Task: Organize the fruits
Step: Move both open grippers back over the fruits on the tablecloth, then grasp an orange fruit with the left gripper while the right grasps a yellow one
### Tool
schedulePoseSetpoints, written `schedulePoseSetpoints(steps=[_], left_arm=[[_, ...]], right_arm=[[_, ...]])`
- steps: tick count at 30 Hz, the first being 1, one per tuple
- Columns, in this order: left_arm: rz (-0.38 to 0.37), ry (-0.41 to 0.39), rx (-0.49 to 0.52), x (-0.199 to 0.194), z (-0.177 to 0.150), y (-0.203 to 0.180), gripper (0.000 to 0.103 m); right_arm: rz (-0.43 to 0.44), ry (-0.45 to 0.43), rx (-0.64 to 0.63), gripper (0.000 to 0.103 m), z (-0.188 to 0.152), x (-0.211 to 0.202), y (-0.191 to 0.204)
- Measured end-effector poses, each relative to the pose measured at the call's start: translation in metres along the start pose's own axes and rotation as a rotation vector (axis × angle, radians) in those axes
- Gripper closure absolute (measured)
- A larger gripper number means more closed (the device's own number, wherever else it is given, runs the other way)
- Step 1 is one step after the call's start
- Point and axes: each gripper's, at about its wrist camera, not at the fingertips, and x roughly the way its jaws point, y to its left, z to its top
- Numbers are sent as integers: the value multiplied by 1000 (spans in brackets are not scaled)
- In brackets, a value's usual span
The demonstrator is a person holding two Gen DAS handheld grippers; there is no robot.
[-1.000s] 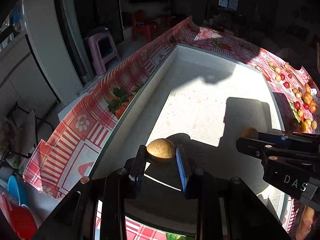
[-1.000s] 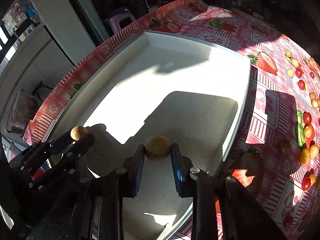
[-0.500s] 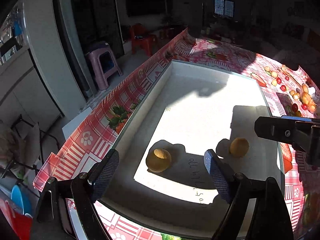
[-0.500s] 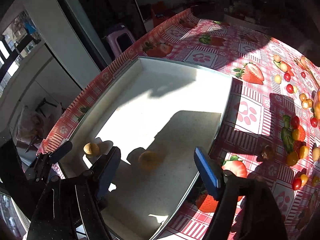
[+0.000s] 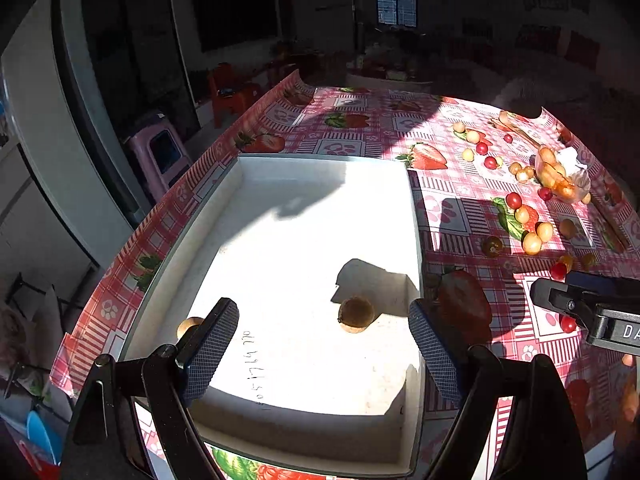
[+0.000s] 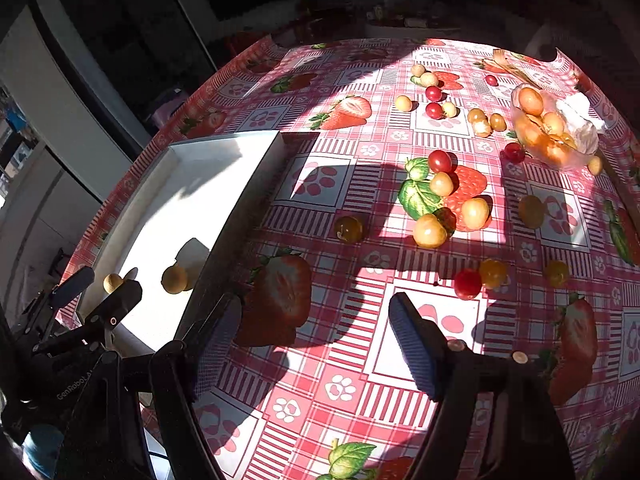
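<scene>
Here, two round yellow-brown fruits are lying in the white tray [image 5: 240, 172]: one fruit [image 5: 356, 314] is sitting near the tray's right wall, and a smaller fruit [image 5: 188, 325] is resting by the near left wall, partly hidden behind a finger of the left hand-held gripper [image 5: 324, 344]. That gripper is hovering over the tray's near end with its jaws standing wide apart and nothing between the pads. The right hand-held gripper [image 6: 316, 340] is likewise spread wide and empty, pointing down at the red-checked tabletop [image 6: 348, 388] just beside the tray. Many loose fruits are waiting there, among them a red cherry tomato [image 6: 467, 283] touching a yellow one [image 6: 493, 273] just beyond the right fingertips, with a darker greenish fruit [image 6: 349, 229] farther off. A clear bag of orange fruit [image 6: 540, 128] is lying at the far right. Judging by this layout, the sorting is at an early stage, with a placing step apparently finished and a fresh pick coming up. The next move probably calls for centring the open jaws around one small round fruit, closing gently so it does not roll away.
</scene>
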Motion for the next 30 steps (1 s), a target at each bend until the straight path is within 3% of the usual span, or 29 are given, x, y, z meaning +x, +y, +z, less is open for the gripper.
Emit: schedulePoseSetpoints(steps=[9,16,23,26,30], left_arm=[[-102,18,106,4,10,-81,15],[-102,36,143,26,20,-118,15],[-67,80,167,56,30,-131,15],[-60,96,177,68,33,-135,15],[-65,122,180,82,35,-138,15]], right_arm=[[-108,-42,120,24,-6,-26,-86],[-158,-47,176,24,-3,-30,-129],[-125,-40,144,24,16,-16,-128],[-85,-19,122,34,24,-2,-120],[-62,-3,96,38,37,11,-110]])
